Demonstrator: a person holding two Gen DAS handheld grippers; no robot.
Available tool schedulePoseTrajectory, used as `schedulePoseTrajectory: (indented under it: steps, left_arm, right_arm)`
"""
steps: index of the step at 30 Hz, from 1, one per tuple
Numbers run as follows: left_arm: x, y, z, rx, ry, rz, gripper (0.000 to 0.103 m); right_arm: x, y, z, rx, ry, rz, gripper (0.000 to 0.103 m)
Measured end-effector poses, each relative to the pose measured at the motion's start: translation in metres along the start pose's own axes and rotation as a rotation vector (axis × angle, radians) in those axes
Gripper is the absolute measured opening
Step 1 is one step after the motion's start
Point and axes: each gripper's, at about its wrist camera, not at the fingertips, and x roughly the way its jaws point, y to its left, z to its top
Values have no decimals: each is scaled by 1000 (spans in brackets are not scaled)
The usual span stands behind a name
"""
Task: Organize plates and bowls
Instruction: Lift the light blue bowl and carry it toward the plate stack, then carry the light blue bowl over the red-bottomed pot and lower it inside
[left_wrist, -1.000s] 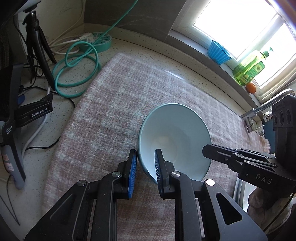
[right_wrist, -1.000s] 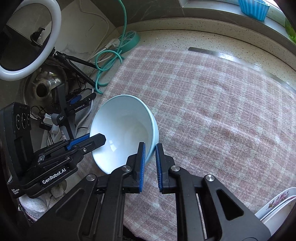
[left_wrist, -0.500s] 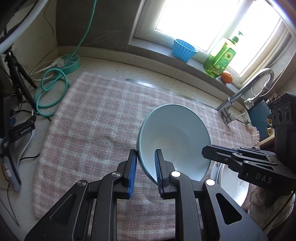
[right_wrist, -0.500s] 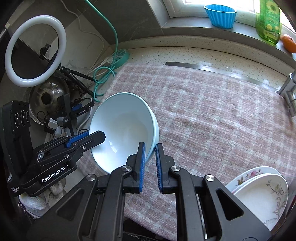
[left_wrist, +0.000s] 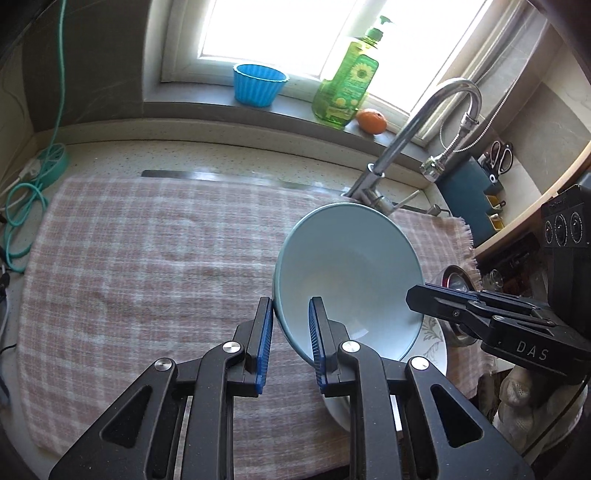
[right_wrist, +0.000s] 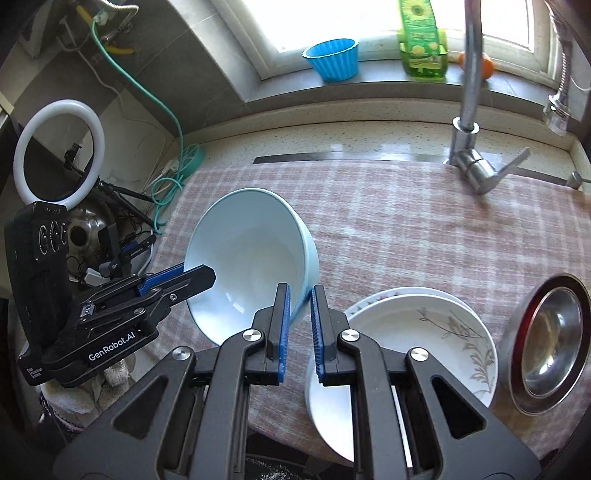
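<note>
Left gripper, right gripper each clamp opposite rims of pale-blue bowl.

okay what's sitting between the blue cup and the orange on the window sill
The green dish soap bottle stands between the blue cup and the orange on the sill, clearest in the left wrist view.

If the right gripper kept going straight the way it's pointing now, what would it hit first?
Beyond the pale blue bowl its jaws already pinch, the right gripper would probably meet the pink checked cloth on the counter, just left of the white floral plates. Depth is uncertain.
</note>
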Motion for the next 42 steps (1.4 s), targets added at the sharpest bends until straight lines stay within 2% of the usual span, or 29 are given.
schedulePoseTrajectory:
  steps: [11, 23, 33, 42]
  left_arm:
    - [38, -91, 17, 136, 44, -100, 18]
    - [88, -183, 17, 250, 121, -177, 18]
    - [132, -218, 0, 279, 231, -191, 18]
    - [147, -227, -6, 306, 271, -171, 18]
  right_arm:
    - [-54, -90, -25, 138, -67, -79, 11]
    - [-98, -171, -52, 250, -101, -186, 12]
    - [-95, -219, -71, 306, -56, -239, 12]
    - [-84, -236, -76, 323, -22, -239, 12]
